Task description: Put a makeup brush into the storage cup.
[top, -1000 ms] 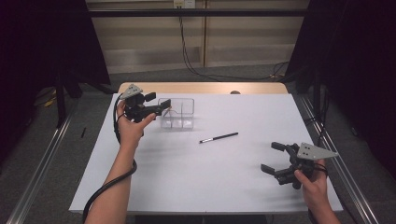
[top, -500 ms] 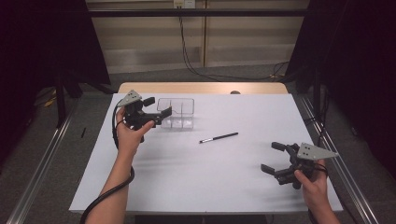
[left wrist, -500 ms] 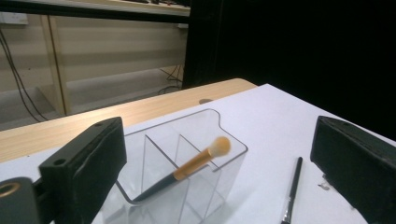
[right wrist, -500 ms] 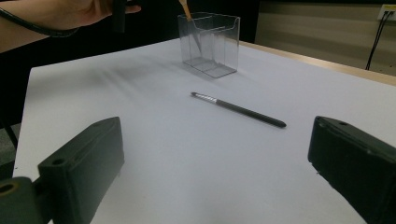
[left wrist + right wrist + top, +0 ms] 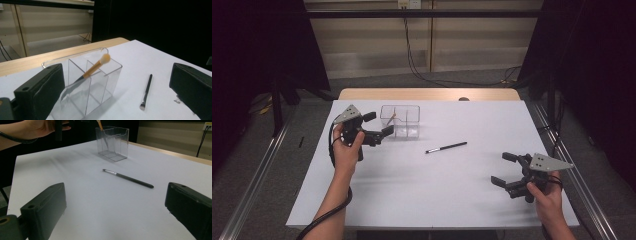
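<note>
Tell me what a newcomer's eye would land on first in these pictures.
First, the clear acrylic organizer at the far left of the white table, with an orange-handled makeup brush leaning in one of its compartments. Next, the black brush lying alone mid-table. The left tongs hover open just beside the organizer, while the right tongs wait open near the table's right front.

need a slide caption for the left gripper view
Orange-handled brush leaning in clear organizer, black brush lying on the white table.
</note>
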